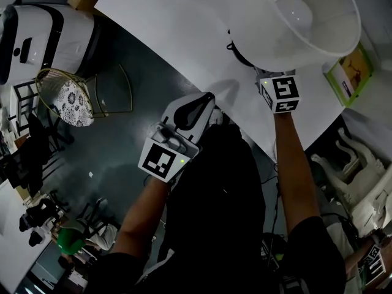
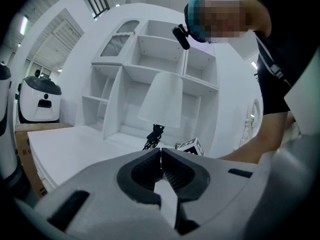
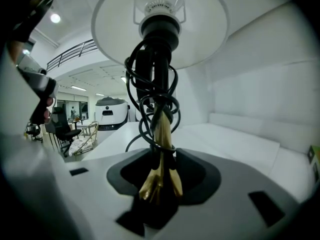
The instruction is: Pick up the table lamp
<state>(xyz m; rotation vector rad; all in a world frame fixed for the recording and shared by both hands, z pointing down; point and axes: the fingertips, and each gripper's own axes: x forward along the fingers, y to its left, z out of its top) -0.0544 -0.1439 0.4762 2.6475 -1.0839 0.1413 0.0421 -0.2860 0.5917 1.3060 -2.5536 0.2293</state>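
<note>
Jaws of the right gripper point(image 3: 161, 159) stand wide, one on either side of the gold stem point(image 3: 162, 134) of the table lamp point(image 3: 160, 34), which is wrapped in black cord point(image 3: 145, 99). The left gripper point(image 2: 161, 156) has its jaws pressed together, empty, well short of the lamp.

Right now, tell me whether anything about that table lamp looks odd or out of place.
The black cord is the odd part: it is wound in loose, tangled loops around the lamp's stem just under the shade, instead of trailing free. Nothing looks damaged or spilled.
</note>
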